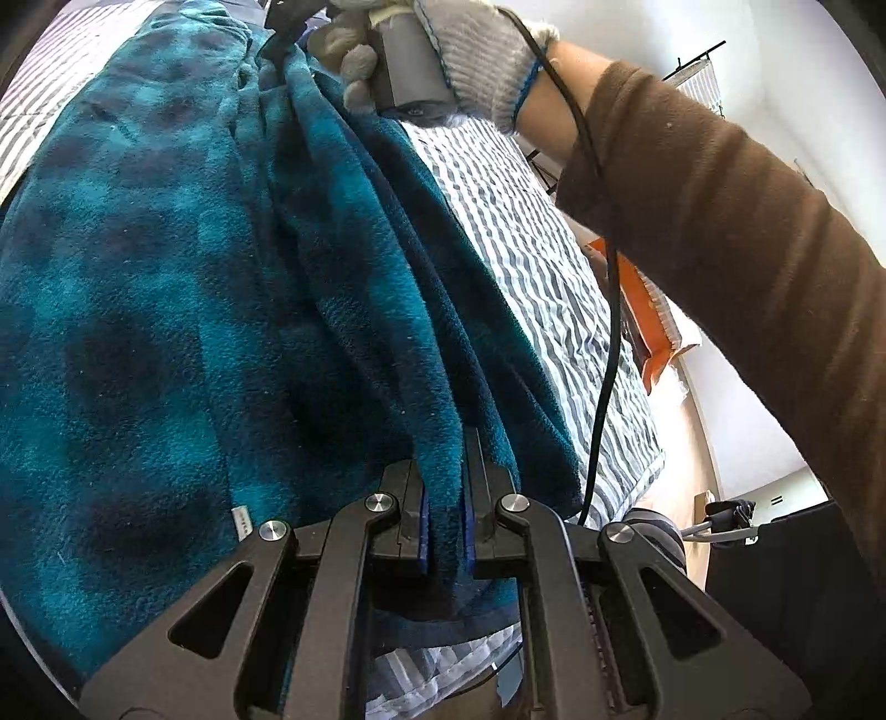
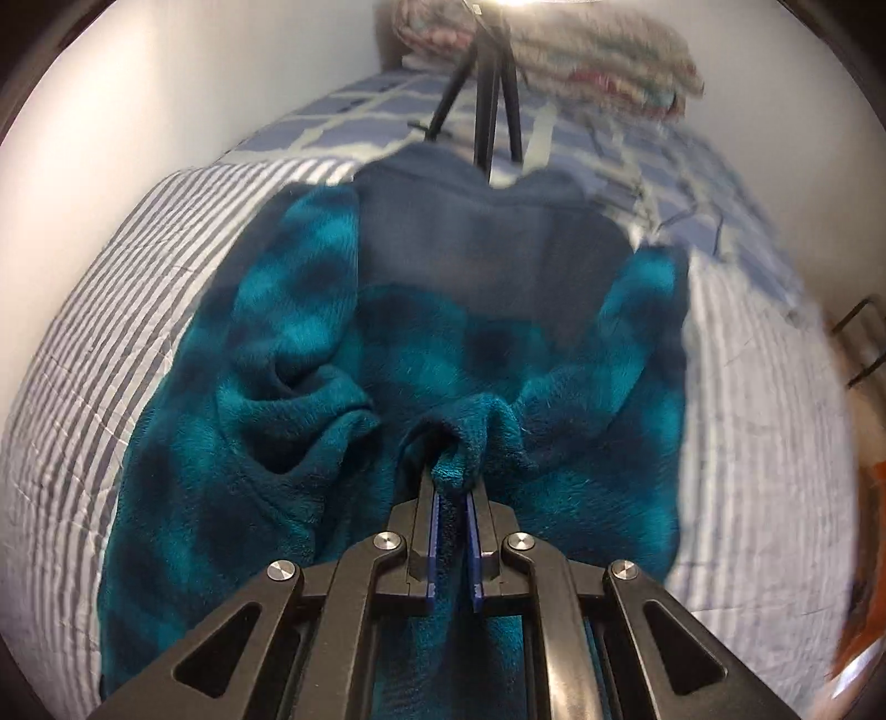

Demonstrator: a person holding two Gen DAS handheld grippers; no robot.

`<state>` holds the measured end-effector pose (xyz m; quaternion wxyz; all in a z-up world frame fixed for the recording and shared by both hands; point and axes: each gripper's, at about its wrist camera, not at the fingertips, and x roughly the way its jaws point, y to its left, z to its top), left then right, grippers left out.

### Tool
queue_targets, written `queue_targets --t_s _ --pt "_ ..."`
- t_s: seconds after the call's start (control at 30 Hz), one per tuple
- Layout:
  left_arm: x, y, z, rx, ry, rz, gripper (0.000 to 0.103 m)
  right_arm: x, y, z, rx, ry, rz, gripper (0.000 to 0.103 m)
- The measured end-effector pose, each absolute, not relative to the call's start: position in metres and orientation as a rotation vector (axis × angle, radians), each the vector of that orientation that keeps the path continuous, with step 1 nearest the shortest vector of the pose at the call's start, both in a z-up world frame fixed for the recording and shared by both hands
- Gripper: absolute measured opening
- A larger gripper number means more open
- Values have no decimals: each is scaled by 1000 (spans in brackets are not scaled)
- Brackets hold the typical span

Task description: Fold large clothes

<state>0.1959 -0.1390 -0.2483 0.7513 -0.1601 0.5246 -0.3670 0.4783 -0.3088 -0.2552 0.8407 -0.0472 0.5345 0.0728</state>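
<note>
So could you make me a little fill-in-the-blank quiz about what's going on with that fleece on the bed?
1. The teal checked fleece garment lies on a bedspread patterned with grey and white ____.
2. The right gripper is ____ on a bunch of the fleece.
3. The left gripper is pinching a fold of the ____.
4. The hand seen in the left wrist view wears a knitted ____.

Missing words: stripes; shut; fleece; glove

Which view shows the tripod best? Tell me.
The right wrist view: the black tripod stands on the bed beyond the teal fleece, its legs spread in plain sight. The left wrist view shows no tripod at all, mostly fleece up close.
</note>
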Motion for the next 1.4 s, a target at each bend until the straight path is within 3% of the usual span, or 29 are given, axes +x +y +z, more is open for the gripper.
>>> queue_targets --t_s 0.17,0.43,0.57,0.73,0.77,0.9,1.0,1.1,1.23,1.33,1.4 --pt "196 -138 -245 -364 1153 -806 6 454 -357 -212 136 1035 235 30" --pt "196 -122 -235 -359 1131 -766 6 322 -438 -149 130 937 255 32" --pt "192 -119 -229 -338 1127 -742 6 245 -465 -159 197 981 258 38" --pt "176 -105 -220 -317 1113 -735 6 176 -460 -191 197 1024 263 38" --pt "172 -98 -215 -316 1108 -725 9 167 -454 -196 185 1019 262 37" --pt "162 -63 -204 -343 1069 -657 39 139 -421 -212 151 1001 303 35" --pt "165 -27 -202 -363 1054 -566 41 134 -393 -227 85 993 291 35" --pt "172 3 -210 -425 1067 -471 62 125 -357 -255 71 1044 335 35" --pt "182 27 -228 -518 1115 -420 63 118 -328 -272 -95 1068 322 35" --pt "183 32 -243 -551 1149 -422 63 115 -349 -253 4 1071 365 35" --pt "185 29 -251 -575 1172 -428 63 105 -371 -236 32 1011 337 49"
